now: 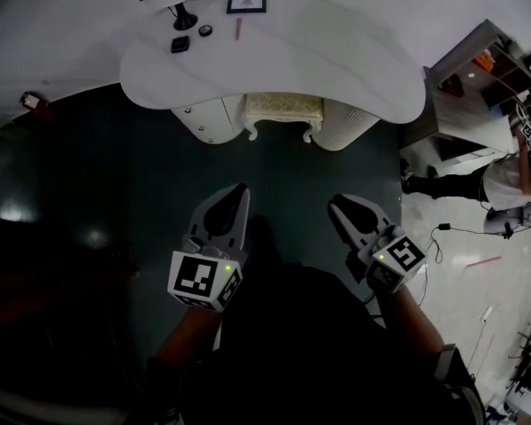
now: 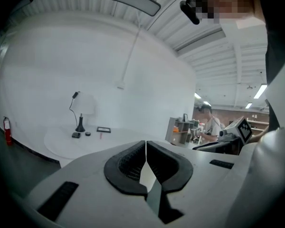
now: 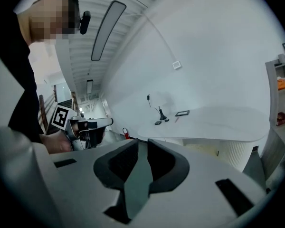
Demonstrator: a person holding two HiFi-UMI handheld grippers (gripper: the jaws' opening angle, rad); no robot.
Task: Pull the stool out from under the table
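Both the left gripper (image 1: 234,195) and right gripper (image 1: 341,205), closed and empty, face the cream padded stool (image 1: 283,112) under the white curved table (image 1: 354,60)'s near edge. This looks like the approach; next they must reach, open and grasp.

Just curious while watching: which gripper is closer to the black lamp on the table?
Left. The left gripper is short of the lamp, slightly to its right; the right gripper is much farther right.

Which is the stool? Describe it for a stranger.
Start at the big white curved table. Tucked under the middle of its near edge, between two ribbed white bases, is the stool; only it is cream with carved legs.
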